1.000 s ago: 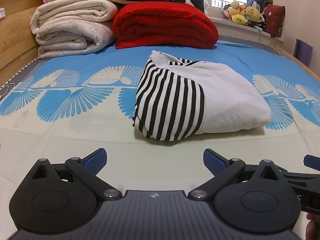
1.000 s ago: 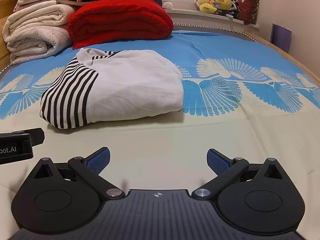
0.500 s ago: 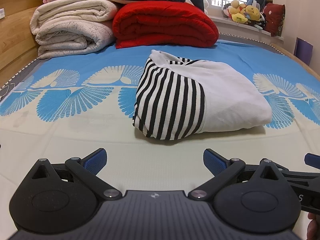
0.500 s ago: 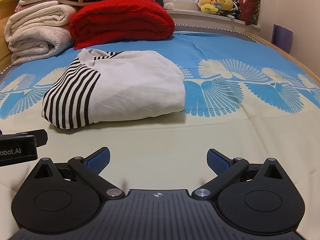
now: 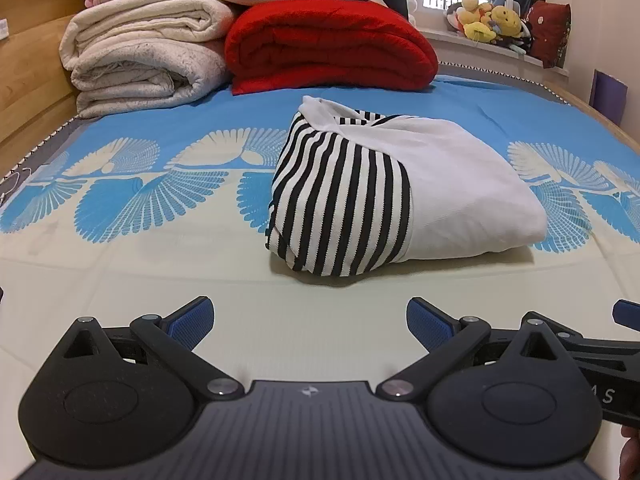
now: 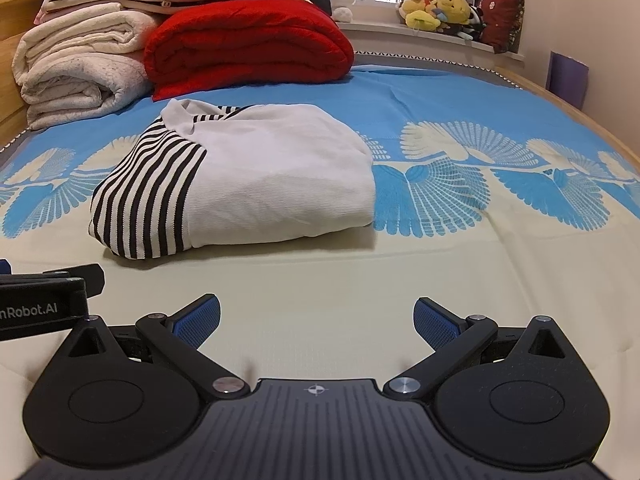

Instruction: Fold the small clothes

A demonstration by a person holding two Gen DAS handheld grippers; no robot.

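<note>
The folded shirt [image 5: 404,196] lay on the bed cover [image 5: 160,272], in front of the red blanket [image 5: 332,46] and well apart from it. Its long axis ran left to right across the bed. The black-and-white striped part [image 5: 340,208] formed its left end, the plain white part its right end, and the collar [image 5: 320,108] pointed away toward the blanket.

Nearer than the shirt, the left gripper [image 5: 310,320] hovered over the cream part of the cover, its blue-padded fingers [image 5: 192,318] spread wide apart, holding and touching nothing. To its right the right gripper [image 6: 316,320] stood the same way, fingers [image 6: 438,324] wide apart and empty, short of the shirt's near edge.

Left of the red blanket sat a stack of rolled cream blankets [image 5: 144,64]; right of it, soft toys [image 5: 490,20] lined the window sill, too small to tell apart. The shirt's underside and far fold were hidden. Each gripper showed only as a cut-off black edge in the other's view.
</note>
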